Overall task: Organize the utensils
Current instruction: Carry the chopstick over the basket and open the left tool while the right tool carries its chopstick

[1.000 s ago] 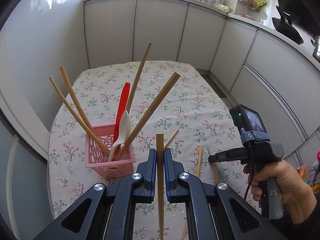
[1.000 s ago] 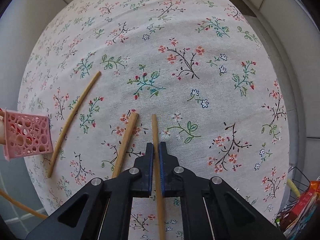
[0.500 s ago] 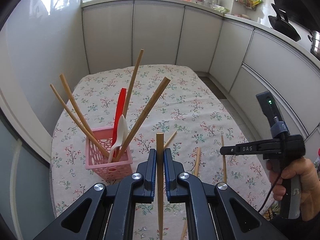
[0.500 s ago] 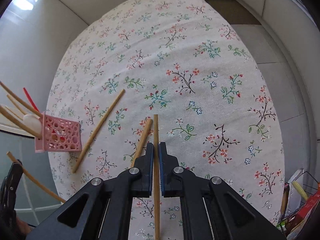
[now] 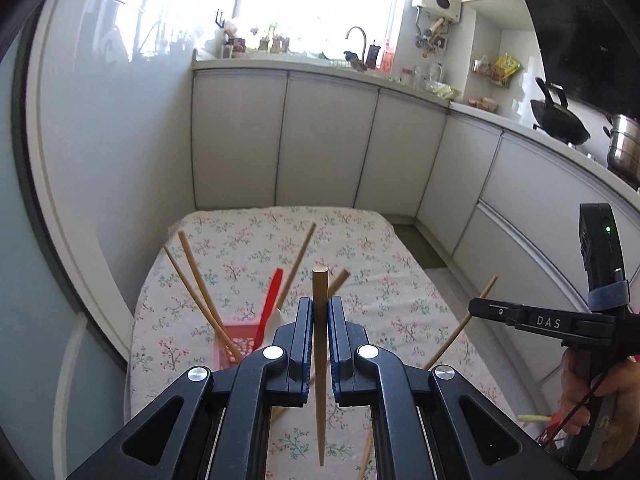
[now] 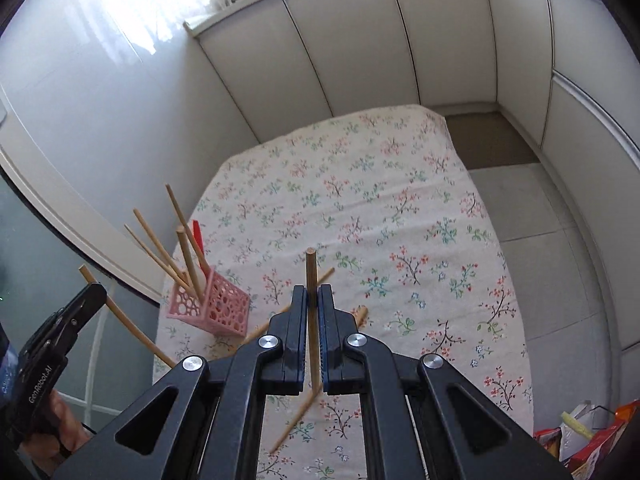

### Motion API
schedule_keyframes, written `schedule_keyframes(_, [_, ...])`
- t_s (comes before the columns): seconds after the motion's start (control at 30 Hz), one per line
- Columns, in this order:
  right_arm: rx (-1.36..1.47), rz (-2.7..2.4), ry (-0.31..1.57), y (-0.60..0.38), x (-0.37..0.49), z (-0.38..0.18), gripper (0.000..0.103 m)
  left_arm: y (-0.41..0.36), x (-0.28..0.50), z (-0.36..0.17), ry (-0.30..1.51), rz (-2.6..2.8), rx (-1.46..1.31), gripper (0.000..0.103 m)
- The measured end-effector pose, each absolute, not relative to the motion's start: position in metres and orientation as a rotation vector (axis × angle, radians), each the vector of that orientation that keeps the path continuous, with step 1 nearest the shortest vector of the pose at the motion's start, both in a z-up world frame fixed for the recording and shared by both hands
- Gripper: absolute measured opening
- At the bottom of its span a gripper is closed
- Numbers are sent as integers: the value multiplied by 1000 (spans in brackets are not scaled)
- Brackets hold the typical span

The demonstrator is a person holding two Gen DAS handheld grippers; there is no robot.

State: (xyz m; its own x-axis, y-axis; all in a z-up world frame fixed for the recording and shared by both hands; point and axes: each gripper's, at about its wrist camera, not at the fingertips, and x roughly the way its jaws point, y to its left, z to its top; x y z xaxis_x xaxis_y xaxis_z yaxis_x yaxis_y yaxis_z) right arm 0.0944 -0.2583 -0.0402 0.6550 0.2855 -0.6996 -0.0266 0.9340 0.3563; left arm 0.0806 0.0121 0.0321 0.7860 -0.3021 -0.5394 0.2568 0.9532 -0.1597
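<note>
My left gripper (image 5: pixel 319 310) is shut on a wooden chopstick (image 5: pixel 320 380) and holds it upright, high above the floral table (image 5: pixel 380 248). My right gripper (image 6: pixel 313 298) is shut on another wooden chopstick (image 6: pixel 311 280), also lifted off the table. The pink perforated basket (image 6: pixel 218 304) stands near the table's left edge with several chopsticks, a red utensil (image 5: pixel 269 304) and a white spoon in it. In the left wrist view the basket (image 5: pixel 234 340) is partly hidden behind my fingers. Two loose chopsticks (image 6: pixel 360 314) lie on the cloth under the right gripper.
White cabinets (image 5: pixel 328 140) run along the far and right sides. A wall and a glass panel with a white rail (image 6: pixel 96 344) lie left of the table. Bags and packets (image 6: pixel 588 440) sit on the floor at the right.
Both grippers have risen well above the table with their chopsticks and tilted up toward level. The right gripper lifted its chopstick off the cloth.
</note>
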Motion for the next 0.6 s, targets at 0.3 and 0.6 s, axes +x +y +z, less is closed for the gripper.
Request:
schedule_keyframes(0.3, [304,234,651,-235,74,17,5,53,63,79,319,-130,-168,7])
schedule_keyframes(0.6, [306,297,596,-205,75,31,5,63,89,67,259,-19,-163,7])
